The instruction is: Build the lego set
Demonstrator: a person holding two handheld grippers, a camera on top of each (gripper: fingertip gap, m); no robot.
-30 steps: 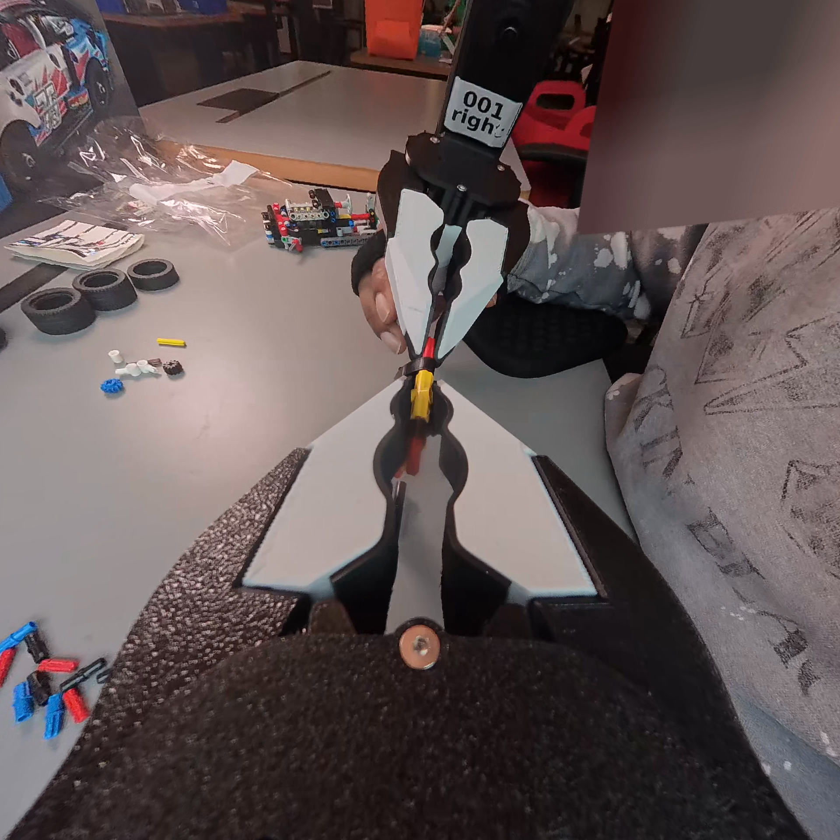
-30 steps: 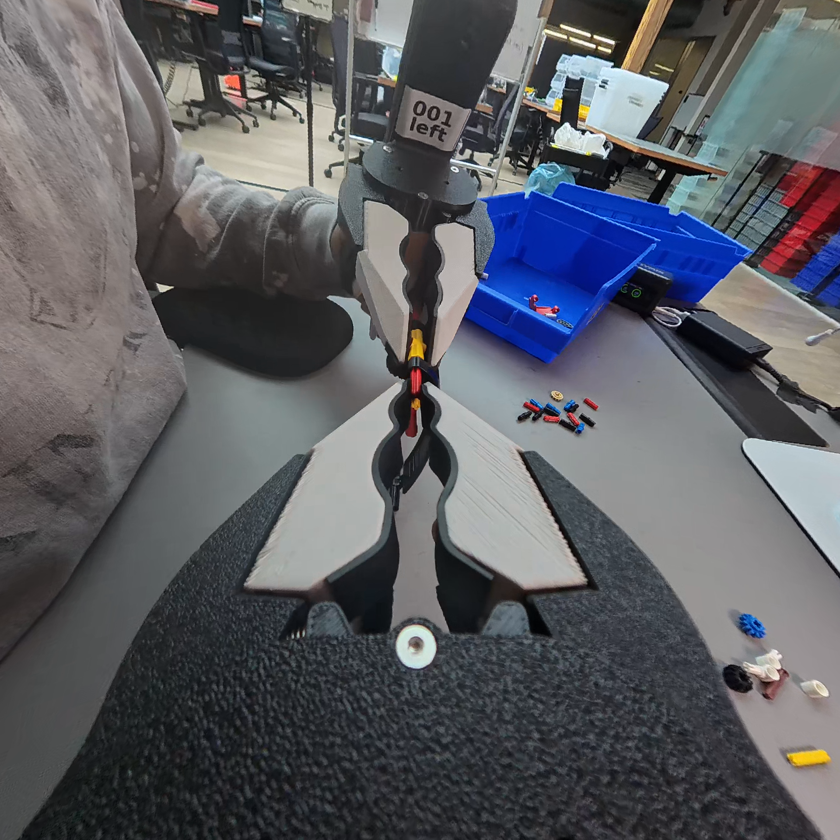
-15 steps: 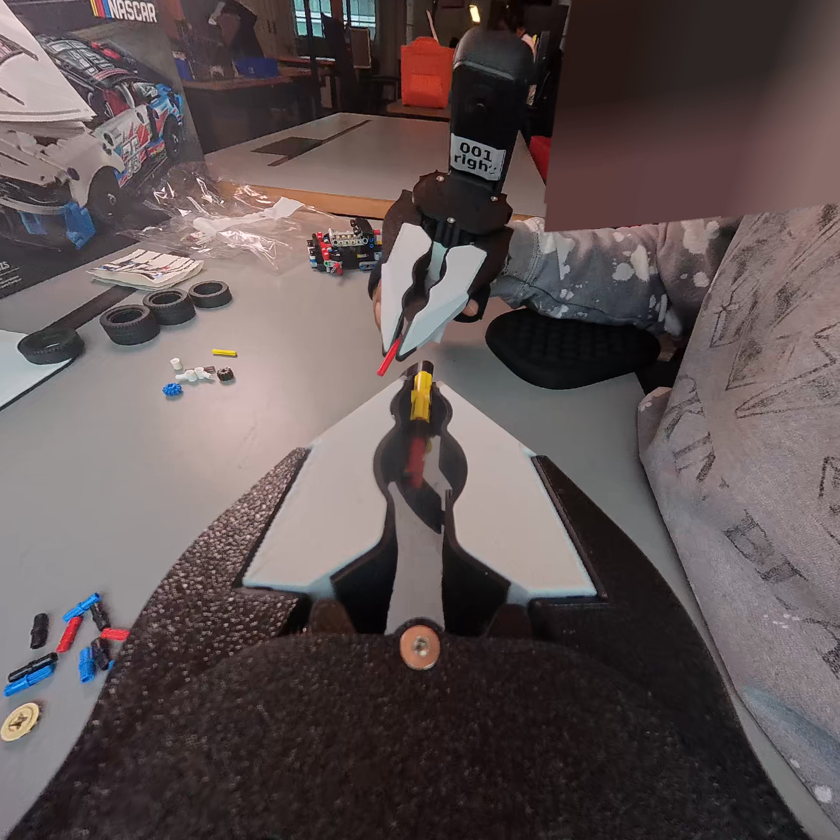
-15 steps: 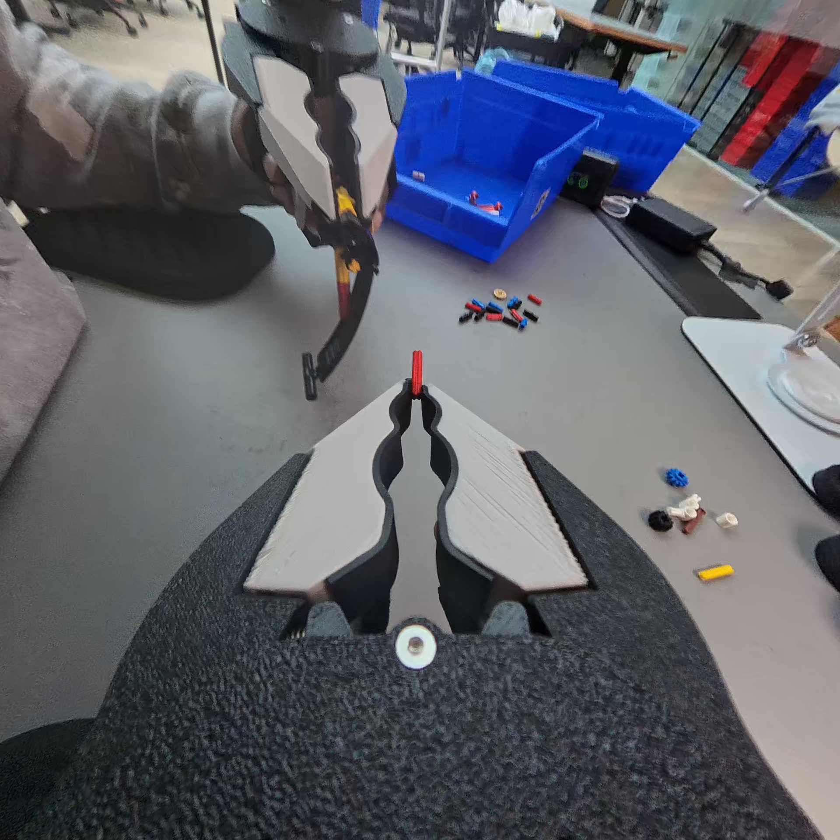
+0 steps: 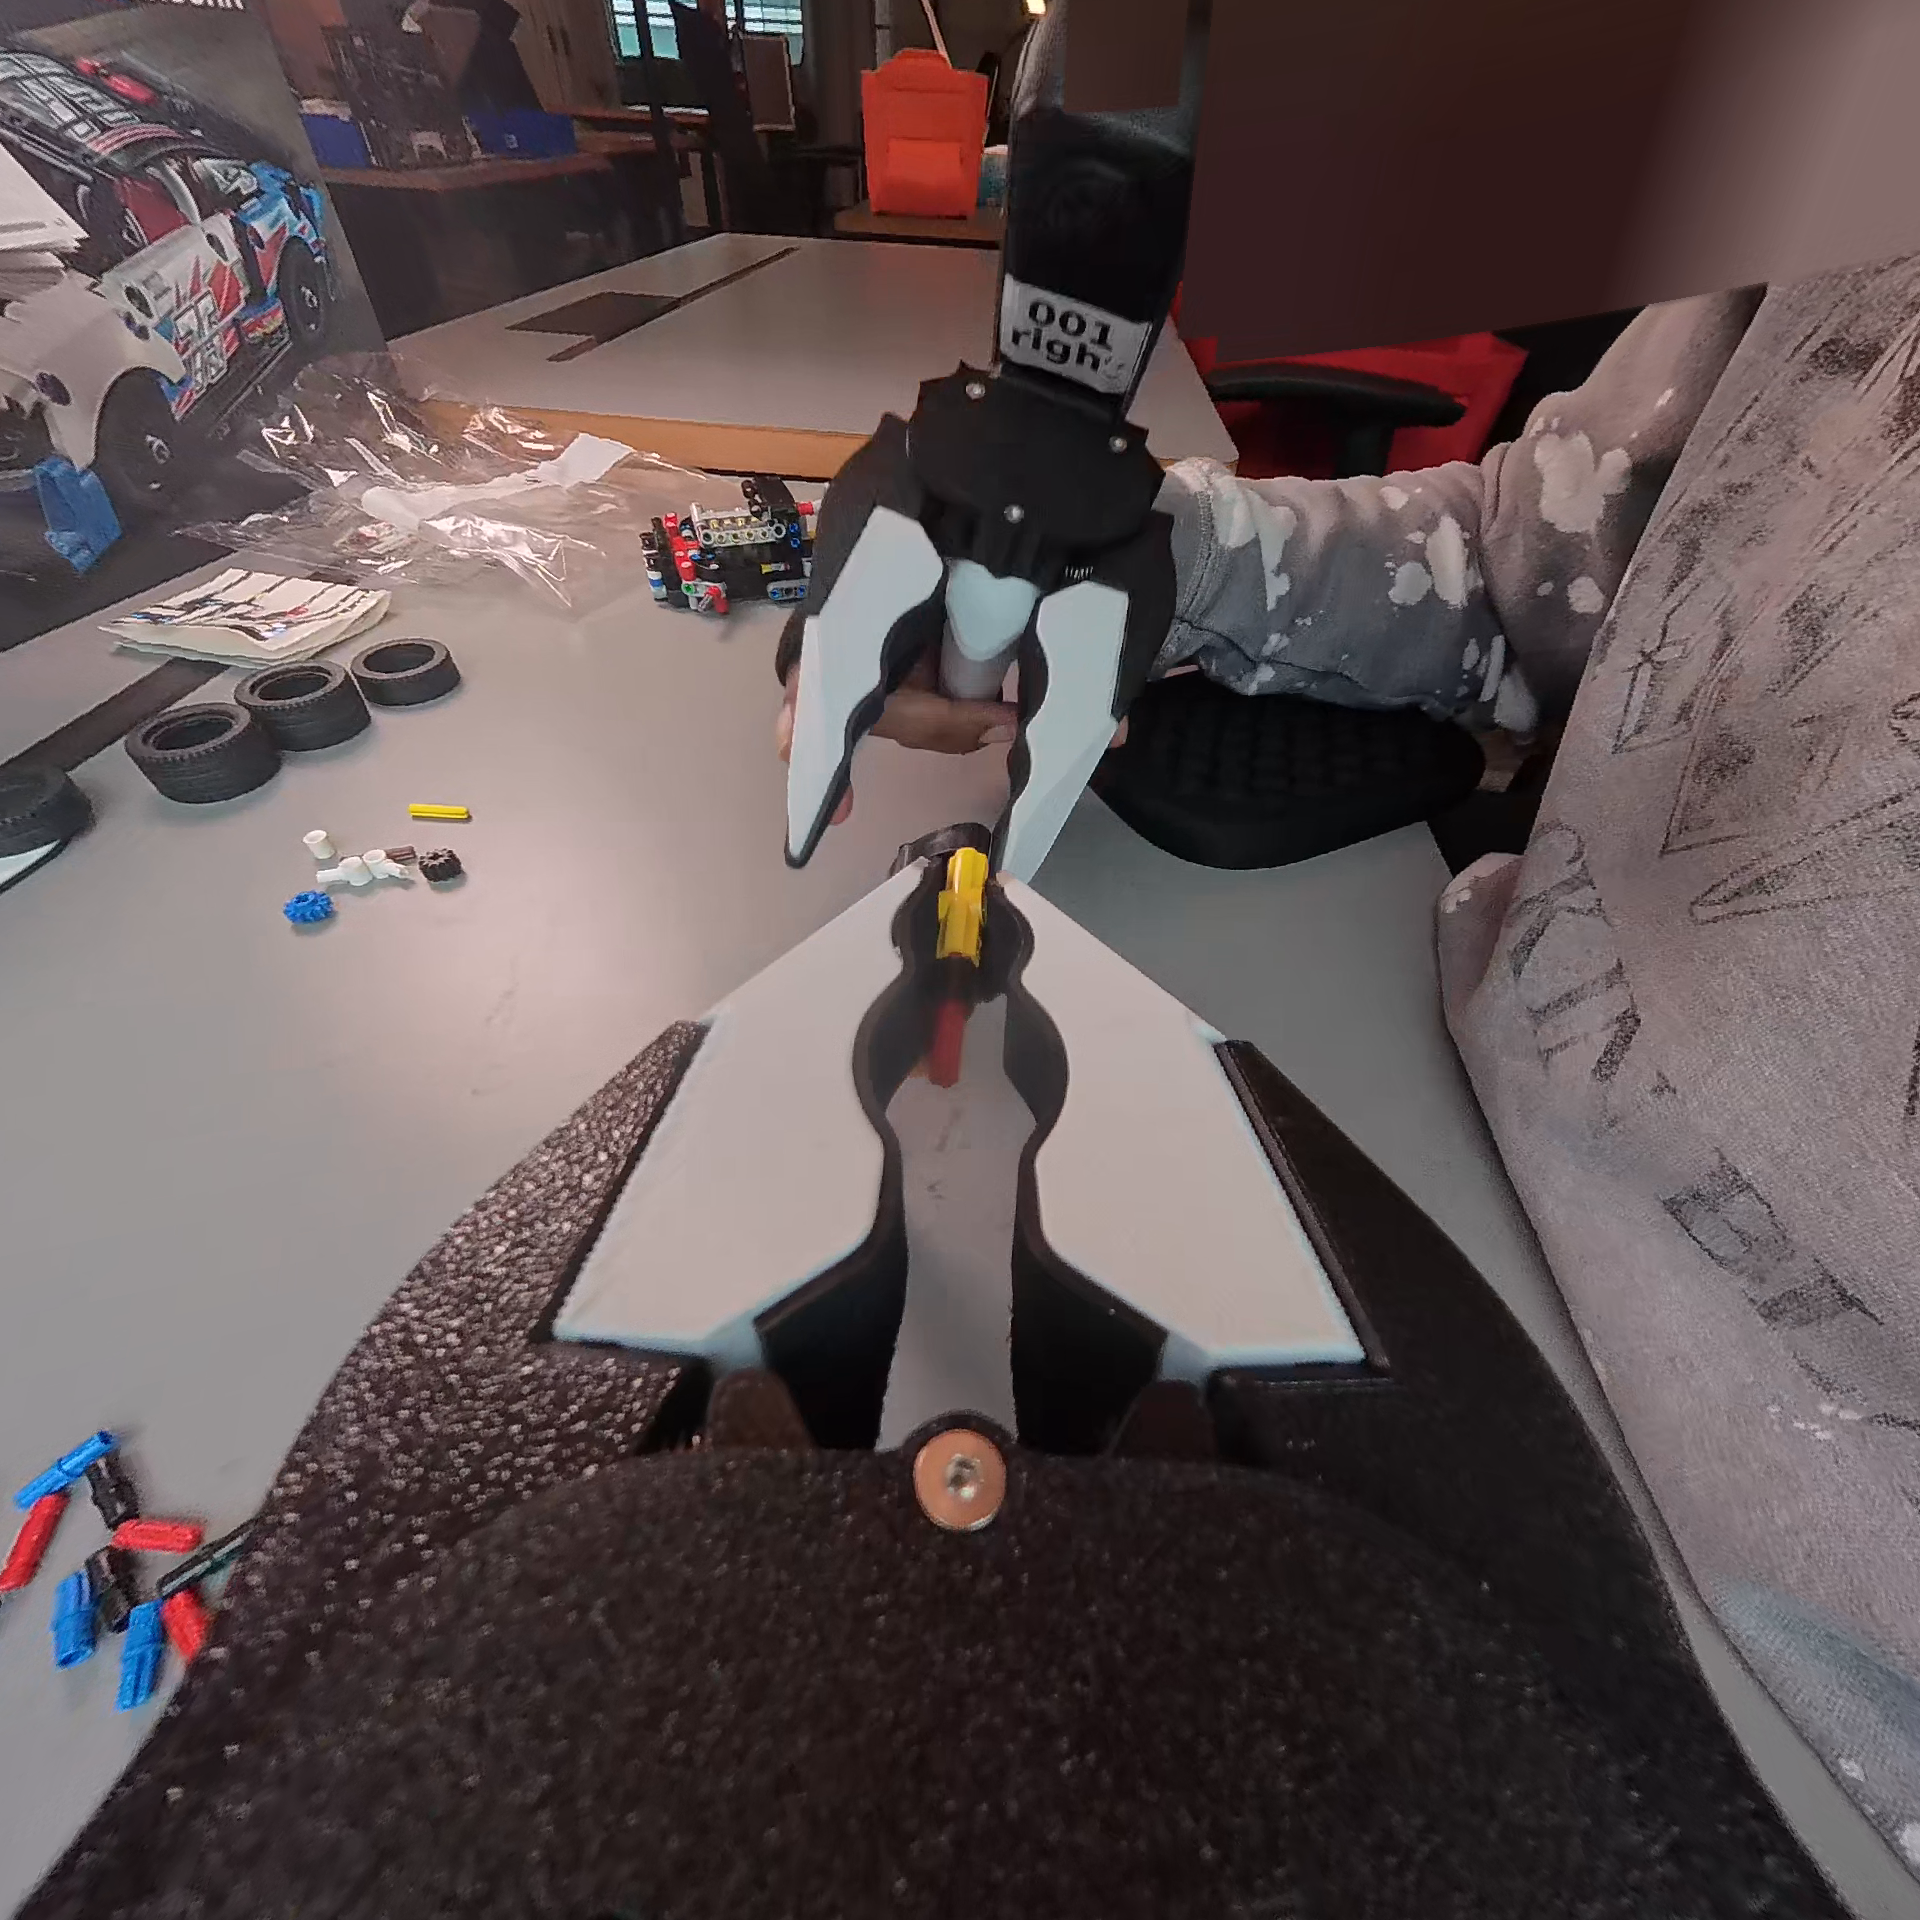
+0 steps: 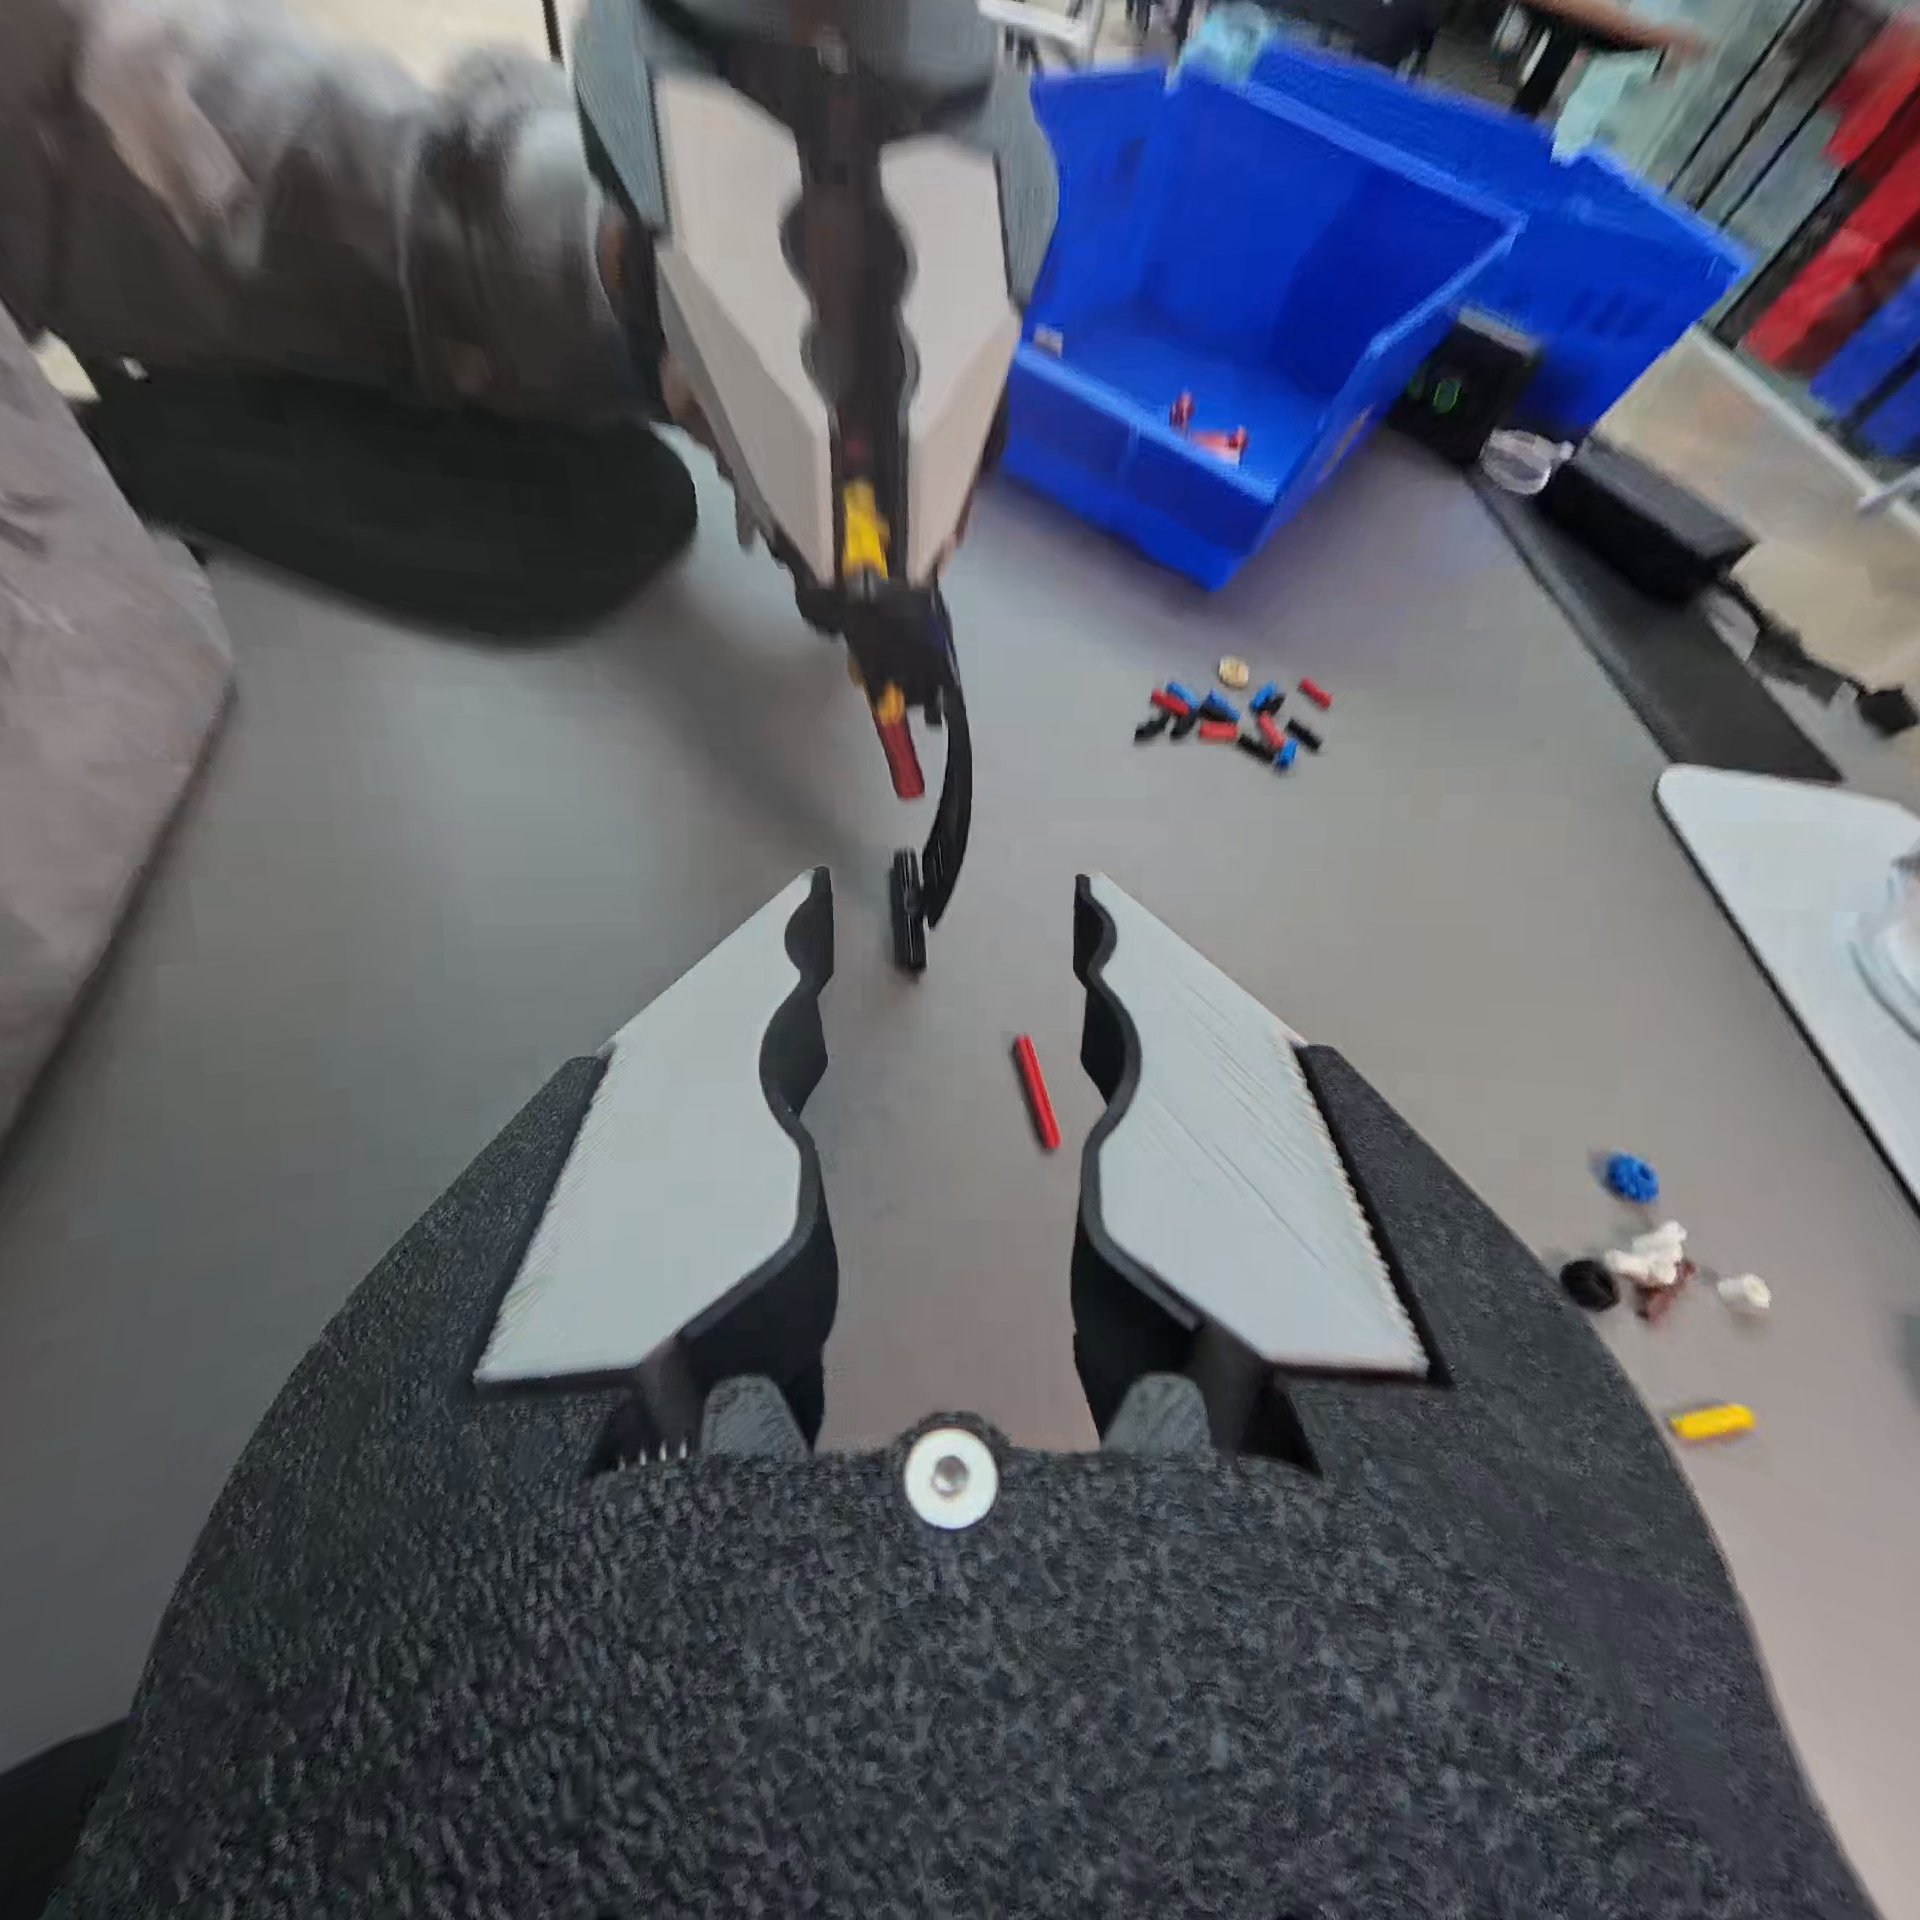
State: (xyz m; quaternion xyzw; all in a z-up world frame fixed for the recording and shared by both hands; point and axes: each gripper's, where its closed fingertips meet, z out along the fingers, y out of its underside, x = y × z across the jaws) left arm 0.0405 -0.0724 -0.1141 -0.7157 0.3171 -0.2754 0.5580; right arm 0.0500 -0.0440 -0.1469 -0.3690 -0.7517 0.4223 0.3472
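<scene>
A small sub-assembly of yellow connector, red axle and curved black beam (image 6: 894, 665) sits clamped in the tips of the left gripper (image 5: 961, 914), held above the grey table (image 5: 312, 1091). A thin loose red axle (image 6: 1037, 1091) lies flat on the table between the spread fingers of the right gripper (image 6: 951, 914), which grasps nothing. The step in hand looks like fitting that axle into the sub-assembly. Next, the right gripper would need to pinch the axle again and align it with the connector's hole.

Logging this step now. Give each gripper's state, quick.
Left gripper: shut on the lego subassembly.
Right gripper: open, empty; red axle lies on the table.
</scene>
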